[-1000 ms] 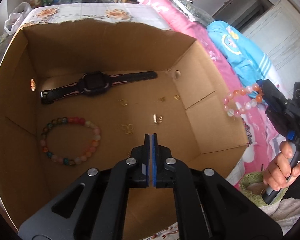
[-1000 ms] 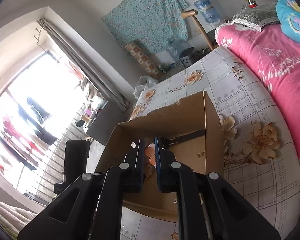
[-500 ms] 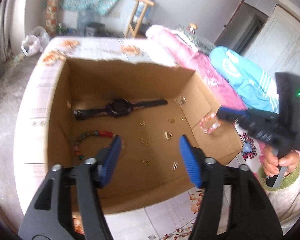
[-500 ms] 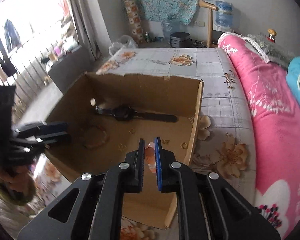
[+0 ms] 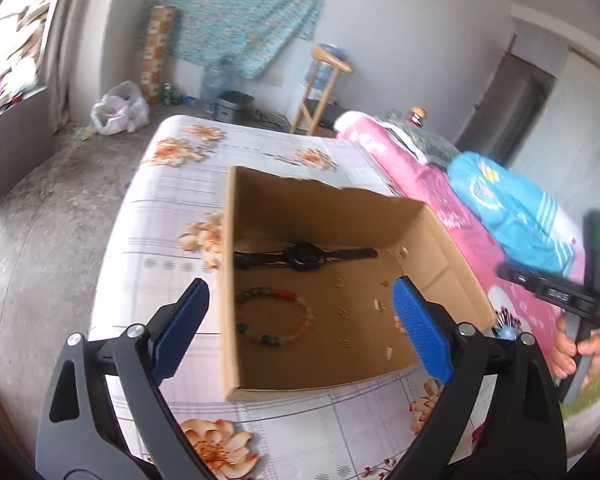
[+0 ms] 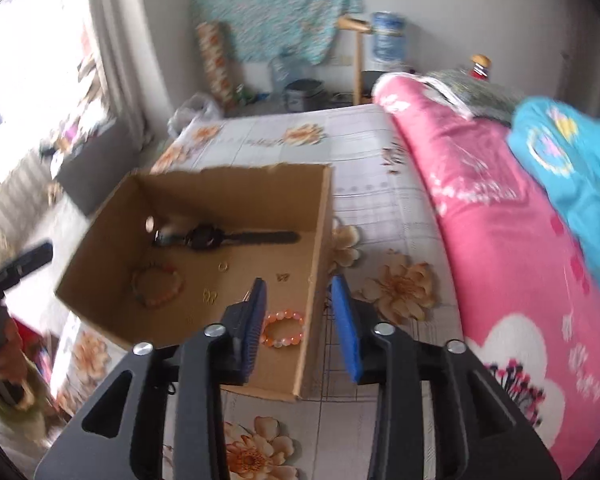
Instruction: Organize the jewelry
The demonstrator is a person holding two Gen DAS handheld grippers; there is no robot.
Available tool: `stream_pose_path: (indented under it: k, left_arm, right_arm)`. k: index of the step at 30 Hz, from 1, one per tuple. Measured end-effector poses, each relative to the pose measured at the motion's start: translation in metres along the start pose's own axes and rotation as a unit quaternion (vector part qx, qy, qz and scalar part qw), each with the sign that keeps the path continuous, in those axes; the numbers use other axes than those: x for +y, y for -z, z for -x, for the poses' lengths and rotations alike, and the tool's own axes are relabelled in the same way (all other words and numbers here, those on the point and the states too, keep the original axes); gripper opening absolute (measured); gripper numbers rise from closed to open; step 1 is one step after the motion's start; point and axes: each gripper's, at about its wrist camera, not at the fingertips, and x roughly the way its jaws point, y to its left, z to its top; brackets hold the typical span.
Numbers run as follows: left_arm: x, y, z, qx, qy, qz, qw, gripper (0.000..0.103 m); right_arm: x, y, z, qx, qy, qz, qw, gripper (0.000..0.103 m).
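as right gripper (image 6: 300,312) jaws open | orange bracelet (image 6: 284,329) lies in box (image 6: 228,192)

We see our left gripper (image 5: 300,326) opening above the cardboard box (image 5: 440,248), empty; inside the box lie a watch (image 5: 304,257) and a bead bracelet (image 5: 274,316).

A bed (image 5: 172,216) covered by a pale checked sheet (image 6: 380,200) printed with orange flowers fills the middle of both views. An open cardboard box (image 5: 226,280) sits directly on the sheet, at the centre of the left wrist view and at centre left of the right wrist view. Along the right side of each frame a pink quilt (image 6: 500,240) with white flower shapes lies bunched on the bed, and a bright blue cloth (image 5: 512,208) rests on top of it toward the upper right. Grey floor (image 5: 40,208) shows at the left, beyond the bed's edge.
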Motion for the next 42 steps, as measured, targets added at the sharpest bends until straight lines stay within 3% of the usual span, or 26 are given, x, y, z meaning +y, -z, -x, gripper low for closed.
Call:
stream_pose_path:
  k: [3,6,10,12,18,24,42]
  left_arm:
    - [0.023,0.004,-0.003,0.01,-0.009,0.047,0.9988,0.091]
    - [0.045,0.016,-0.017,0.053,0.023,0.106,0.9927,0.091]
    - [0.053,0.036,-0.039,0.104,0.08,0.161,0.9782,0.091]
    - [0.048,0.041,-0.043,0.11,0.105,0.169,0.9738,0.091]
    - [0.031,0.047,-0.041,0.116,0.076,0.132,0.9815,0.092]
    - [0.012,0.05,-0.041,0.129,0.021,0.086,0.9878,0.093]
    - [0.002,0.054,-0.037,0.137,-0.021,0.078,0.9873,0.093]
  right_arm:
    - [-0.031,0.011,-0.008,0.024,-0.04,-0.097,0.994,0.04]
    - [-0.052,0.025,-0.032,0.072,-0.094,-0.172,0.978,0.04]
    - [-0.049,0.035,-0.055,0.115,-0.14,-0.19,0.965,0.04]
    - [-0.044,0.038,-0.057,0.116,-0.152,-0.189,0.963,0.043]
    - [-0.034,0.038,-0.054,0.118,-0.136,-0.165,0.97,0.045]
    - [-0.029,0.037,-0.05,0.121,-0.123,-0.149,0.974,0.05]
    - [-0.028,0.047,-0.042,0.122,-0.106,-0.148,0.976,0.051]
